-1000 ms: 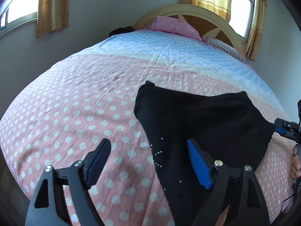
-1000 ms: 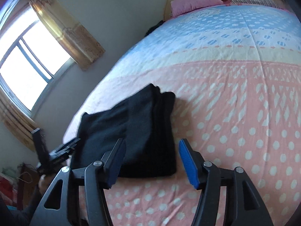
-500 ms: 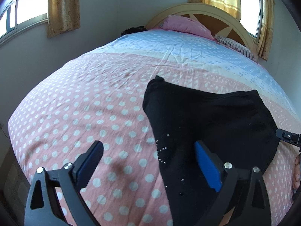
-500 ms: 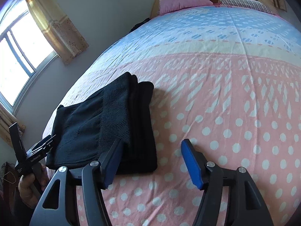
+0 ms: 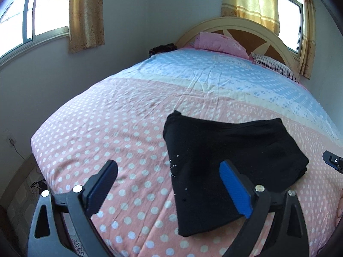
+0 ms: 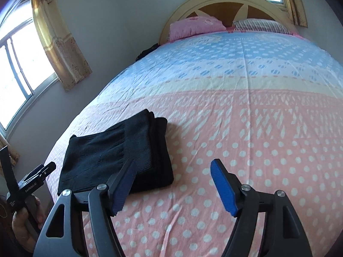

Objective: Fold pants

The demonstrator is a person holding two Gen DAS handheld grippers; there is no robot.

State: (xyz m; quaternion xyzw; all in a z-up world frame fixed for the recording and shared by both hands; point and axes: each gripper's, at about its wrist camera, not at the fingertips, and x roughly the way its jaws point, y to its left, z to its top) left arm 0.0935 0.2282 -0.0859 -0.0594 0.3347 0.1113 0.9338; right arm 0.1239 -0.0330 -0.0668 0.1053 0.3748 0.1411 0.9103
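The black pants [image 5: 227,160] lie folded into a flat stack on the pink dotted bedspread [image 5: 120,128], with small studs near the front left edge. My left gripper [image 5: 169,188] is open and empty, held above the bed just in front of the stack. In the right wrist view the pants [image 6: 120,152] lie left of centre. My right gripper [image 6: 173,186] is open and empty, above the bed to the right of the stack. Neither gripper touches the pants. The left gripper's body [image 6: 30,184] shows at the far left of the right wrist view.
The bed has a rounded headboard [image 5: 235,27] with a pink pillow [image 5: 218,42] and a striped pillow [image 6: 261,24]. Windows with yellow curtains [image 5: 85,15] are on the walls. A dark item [image 5: 163,48] lies at the bed's far corner. A wall socket [image 5: 11,142] is low left.
Both grippers have pulled back and up from the folded pants, so the stack looks smaller and farther. The pants have not moved. Both grippers stay open.
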